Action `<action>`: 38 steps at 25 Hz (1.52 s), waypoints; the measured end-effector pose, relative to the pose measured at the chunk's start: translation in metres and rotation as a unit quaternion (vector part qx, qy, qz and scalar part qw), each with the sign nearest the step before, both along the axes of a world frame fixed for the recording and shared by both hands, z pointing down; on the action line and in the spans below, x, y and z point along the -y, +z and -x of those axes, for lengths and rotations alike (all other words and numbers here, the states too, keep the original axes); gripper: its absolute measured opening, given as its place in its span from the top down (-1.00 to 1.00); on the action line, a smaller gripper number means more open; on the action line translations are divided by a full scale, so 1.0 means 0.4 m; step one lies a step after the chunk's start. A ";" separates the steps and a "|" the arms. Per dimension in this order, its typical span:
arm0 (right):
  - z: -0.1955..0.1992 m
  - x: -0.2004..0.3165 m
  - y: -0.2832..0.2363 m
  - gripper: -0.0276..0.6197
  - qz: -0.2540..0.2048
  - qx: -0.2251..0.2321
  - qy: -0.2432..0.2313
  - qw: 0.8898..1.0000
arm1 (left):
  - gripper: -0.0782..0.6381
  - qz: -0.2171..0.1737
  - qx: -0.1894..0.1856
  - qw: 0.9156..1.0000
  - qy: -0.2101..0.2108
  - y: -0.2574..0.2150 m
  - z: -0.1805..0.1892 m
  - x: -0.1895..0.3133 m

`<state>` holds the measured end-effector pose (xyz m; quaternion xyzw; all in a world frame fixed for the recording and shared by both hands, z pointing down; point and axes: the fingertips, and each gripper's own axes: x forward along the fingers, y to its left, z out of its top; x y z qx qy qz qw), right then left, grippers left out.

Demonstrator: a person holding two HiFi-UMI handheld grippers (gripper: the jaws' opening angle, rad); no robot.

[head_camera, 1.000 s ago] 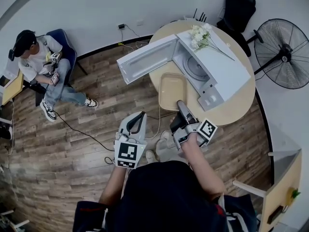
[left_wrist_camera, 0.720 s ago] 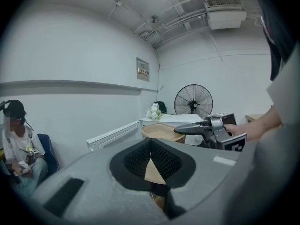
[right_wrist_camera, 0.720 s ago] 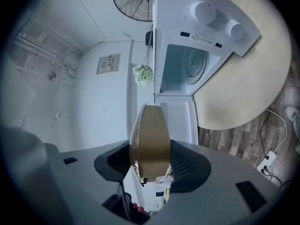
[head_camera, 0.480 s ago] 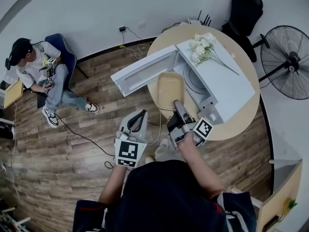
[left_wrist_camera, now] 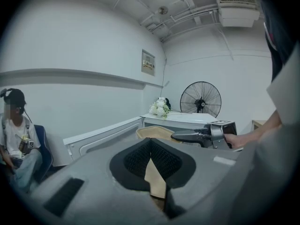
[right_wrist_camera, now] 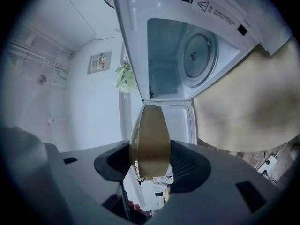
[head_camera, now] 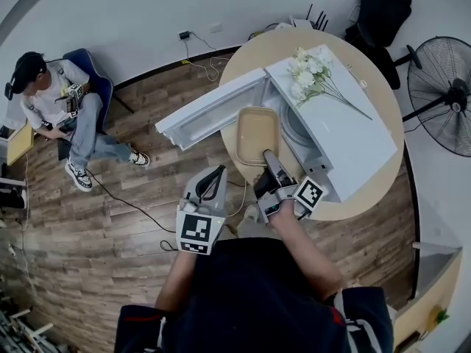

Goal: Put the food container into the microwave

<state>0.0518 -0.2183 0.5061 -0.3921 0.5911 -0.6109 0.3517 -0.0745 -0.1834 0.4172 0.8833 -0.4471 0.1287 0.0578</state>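
Loading is the step in hand: the right claw is clenched on the near rim of the container, and that tan tray sits right at the mouth of the microwave, just short of the cavity. The door is swung wide to the left, and the glass turntable is bare inside. The left claw is held low near the body, closed on nothing, well apart from the action.

Next move, as I read it: push straight in, keep the tray flat, clear the sill and door frame, set it on the turntable, then release and back out.

A round wooden counter carries the microwave, which takes up most of it; white flowers lie on the oven's top. Around it there is plank floor, a standing fan off to the right, a dark chair behind the counter, and a person seated by the wall.
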 end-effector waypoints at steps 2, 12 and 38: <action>0.002 0.004 0.017 0.21 0.007 0.002 0.001 1.000 | 0.74 0.006 -0.003 1.000 0.004 0.013 0.000 0.008; 0.006 0.015 0.082 0.21 0.042 0.010 0.059 0.997 | 0.74 0.029 0.000 0.997 0.065 0.061 -0.007 0.095; -0.216 0.109 0.301 0.21 0.074 0.043 0.350 0.933 | 0.74 0.108 0.056 0.956 0.268 0.253 -0.081 0.175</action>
